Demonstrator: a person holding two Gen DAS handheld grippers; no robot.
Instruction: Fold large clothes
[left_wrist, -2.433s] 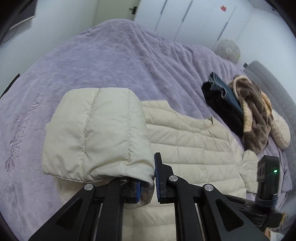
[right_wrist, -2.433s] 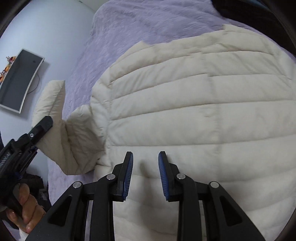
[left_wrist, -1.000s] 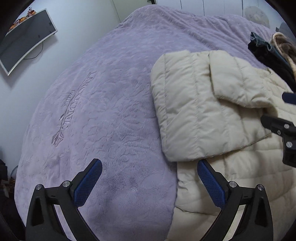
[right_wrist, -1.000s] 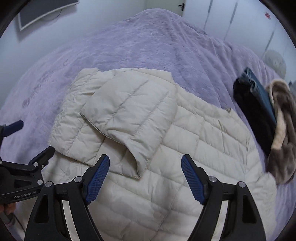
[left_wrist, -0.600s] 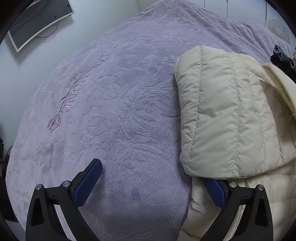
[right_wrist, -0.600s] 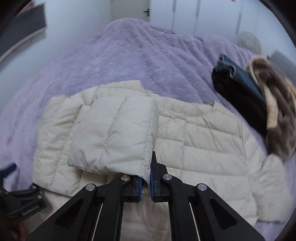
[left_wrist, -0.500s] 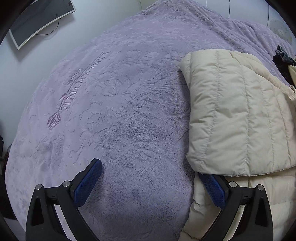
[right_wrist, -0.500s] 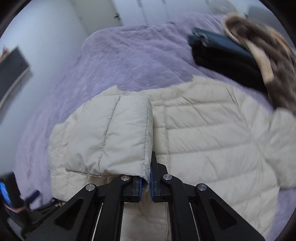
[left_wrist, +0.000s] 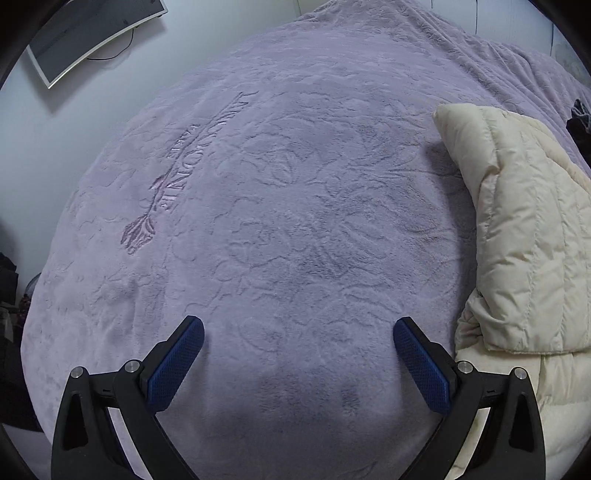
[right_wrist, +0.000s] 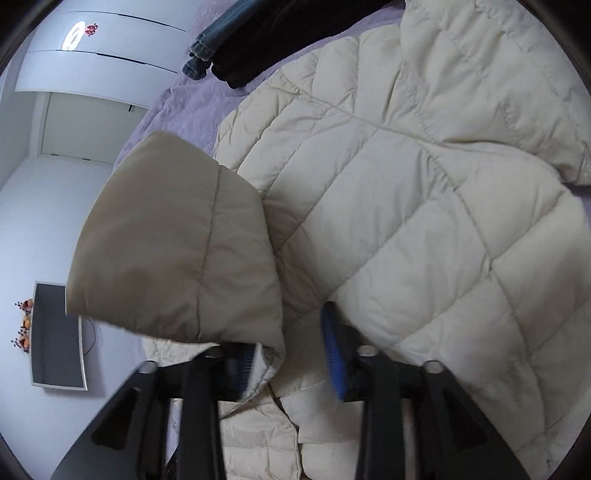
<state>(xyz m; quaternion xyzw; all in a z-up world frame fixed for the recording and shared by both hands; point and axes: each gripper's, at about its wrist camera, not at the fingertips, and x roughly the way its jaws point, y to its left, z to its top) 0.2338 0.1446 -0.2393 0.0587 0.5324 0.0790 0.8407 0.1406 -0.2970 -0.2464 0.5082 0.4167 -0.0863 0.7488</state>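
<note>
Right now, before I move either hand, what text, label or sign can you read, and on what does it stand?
Purple blanket: embossed lettering beside a feather motif, running sideways and warped; it cannot be read for sure.
White wardrobe door: a small red mark, too blurred to read.
Cream jacket: no label or print shows.
Wall screen: dark, no text.

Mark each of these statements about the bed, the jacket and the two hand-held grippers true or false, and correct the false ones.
1. The cream puffer jacket lies on a purple blanket. True.
2. The left hand-held gripper grips the jacket. False: it is open over bare blanket, with the jacket off to its side.
3. Part of the jacket, its sleeve, lies between the pads of the right hand-held gripper. True: the jaws are opening.
4. Dark clothes lie beyond the jacket. True.
5. A monitor lies on the bed. False: it hangs on the wall.
</note>
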